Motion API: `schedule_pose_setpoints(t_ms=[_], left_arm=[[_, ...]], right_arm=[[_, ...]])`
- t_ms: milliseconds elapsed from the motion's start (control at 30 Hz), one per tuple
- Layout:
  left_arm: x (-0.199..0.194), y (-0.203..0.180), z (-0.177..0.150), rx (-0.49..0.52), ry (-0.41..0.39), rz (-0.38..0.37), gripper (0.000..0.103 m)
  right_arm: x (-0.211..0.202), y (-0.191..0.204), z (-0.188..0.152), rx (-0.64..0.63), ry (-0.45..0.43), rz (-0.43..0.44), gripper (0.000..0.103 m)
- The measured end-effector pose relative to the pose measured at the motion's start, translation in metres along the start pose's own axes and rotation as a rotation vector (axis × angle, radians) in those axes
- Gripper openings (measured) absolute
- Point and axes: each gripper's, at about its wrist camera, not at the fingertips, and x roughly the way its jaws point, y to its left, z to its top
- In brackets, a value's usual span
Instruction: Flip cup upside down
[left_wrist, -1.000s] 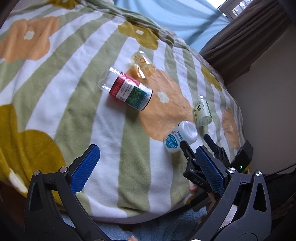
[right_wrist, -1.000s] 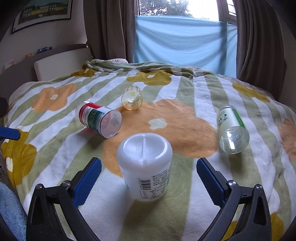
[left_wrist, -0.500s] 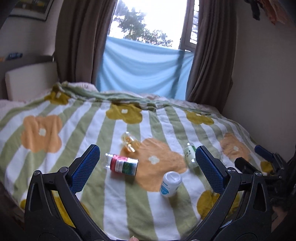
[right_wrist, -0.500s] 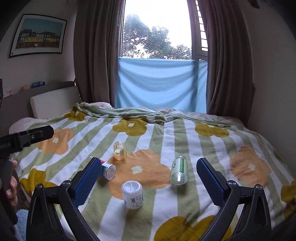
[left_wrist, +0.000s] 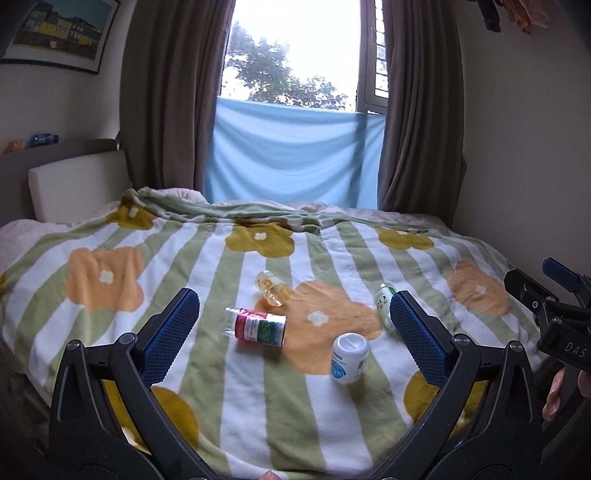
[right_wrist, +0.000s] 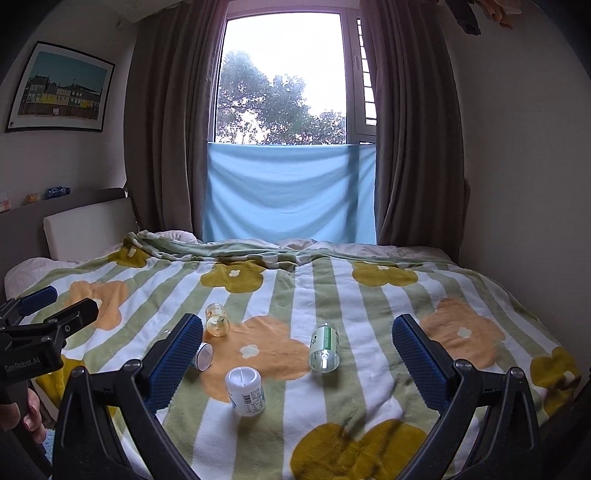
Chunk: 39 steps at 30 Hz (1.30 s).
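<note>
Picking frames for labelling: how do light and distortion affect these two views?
Left wrist view: the window is blown out white, the curtains bow with fisheye curvature, and the corners vignette black. Right wrist view: the same backlight, but the tree outside stays readable; the white bottle on the blanket is sharp and evenly lit.

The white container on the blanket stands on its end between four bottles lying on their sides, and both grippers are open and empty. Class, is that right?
Not quite. Only three bottles lie around the white container: the red-labelled bottle, the small yellow bottle and the green-labelled bottle, as the right wrist view shows. The rest holds.
</note>
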Motion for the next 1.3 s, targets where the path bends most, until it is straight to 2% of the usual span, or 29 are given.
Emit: schedule_pose_setpoints(t_ms=[1300], left_arm=[[-0.0046,-0.0041,0.0091,0.039,-0.023,-0.001,0.103]], right_arm=[[0.0024,-0.0048,-0.0035,0.02,0.014,-0.01,0.102]])
